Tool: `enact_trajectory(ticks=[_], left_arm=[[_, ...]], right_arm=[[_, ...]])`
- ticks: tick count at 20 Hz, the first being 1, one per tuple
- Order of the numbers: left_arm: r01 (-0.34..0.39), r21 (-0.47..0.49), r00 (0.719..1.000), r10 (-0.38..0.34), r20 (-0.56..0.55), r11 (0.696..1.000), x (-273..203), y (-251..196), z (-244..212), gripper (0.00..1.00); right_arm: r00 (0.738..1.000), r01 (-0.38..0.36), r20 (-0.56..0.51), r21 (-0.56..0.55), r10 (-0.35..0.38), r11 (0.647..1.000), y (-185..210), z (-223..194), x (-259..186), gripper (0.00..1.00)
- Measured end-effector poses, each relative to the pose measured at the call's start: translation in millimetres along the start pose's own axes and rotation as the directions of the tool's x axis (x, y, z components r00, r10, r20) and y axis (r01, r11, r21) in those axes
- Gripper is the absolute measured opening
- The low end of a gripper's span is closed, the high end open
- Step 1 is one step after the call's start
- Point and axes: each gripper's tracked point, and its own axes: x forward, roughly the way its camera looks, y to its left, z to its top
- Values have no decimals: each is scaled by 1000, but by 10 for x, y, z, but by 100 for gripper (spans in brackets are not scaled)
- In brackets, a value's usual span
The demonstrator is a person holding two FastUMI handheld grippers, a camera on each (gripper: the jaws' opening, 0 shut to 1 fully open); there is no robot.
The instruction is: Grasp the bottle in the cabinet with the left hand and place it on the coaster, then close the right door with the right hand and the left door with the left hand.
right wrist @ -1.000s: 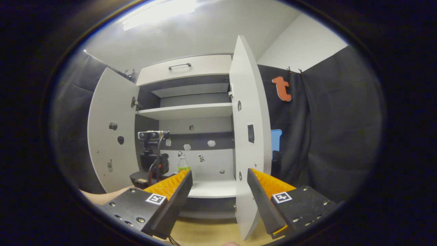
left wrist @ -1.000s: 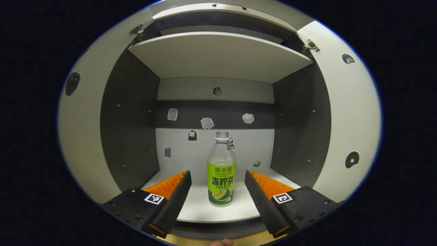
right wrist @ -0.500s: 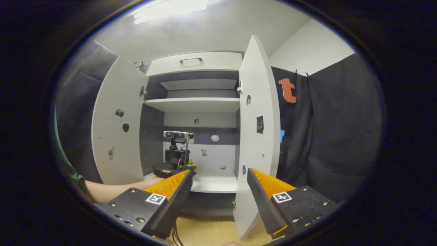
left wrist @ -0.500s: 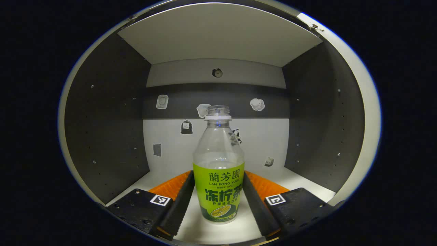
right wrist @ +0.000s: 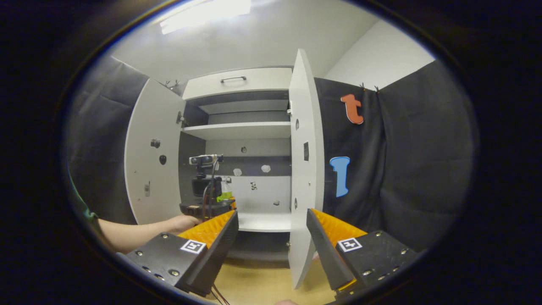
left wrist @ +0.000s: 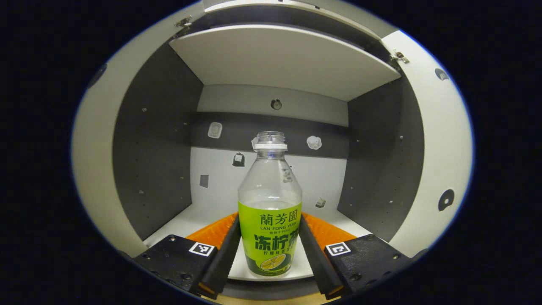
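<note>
One capless, green-labelled bottle (left wrist: 270, 203)

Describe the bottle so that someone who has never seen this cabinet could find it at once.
Look into the open cabinet, at the white floor under its lowest shelf. The bottle stands upright there near the front edge, between the fingers of the left tool. It is clear plastic with no cap and a bright green label, unlike the small stickers on the back wall.
</note>
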Motion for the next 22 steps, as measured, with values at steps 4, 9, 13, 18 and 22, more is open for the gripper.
enact_trajectory(ticks=[4, 9, 13, 18, 22], left_arm=[[-31, -14, 999, 31, 13, 999, -627, 84, 199, 81], [-64, 2, 998, 64, 25, 998, -1444, 197, 319, 80], [-83, 14, 996, 82, 25, 996, -2016, 274, 282, 80], [-95, 49, 995, 94, 13, 994, -2579, 347, -7, 80], [-77, 82, 997, 78, -16, 994, -2870, 284, -498, 81]], right_arm=[[999, -38, 7, 22, 38, 999, -22, 109, -300, 97], [998, -56, 10, 23, 56, 998, -80, 146, -686, 96], [996, -84, 20, 23, 84, 996, -42, 102, -913, 96], [995, -100, 16, 40, 99, 994, 53, 14, -1022, 96], [996, -88, -1, 68, 88, 994, 106, -17, -1042, 97]])
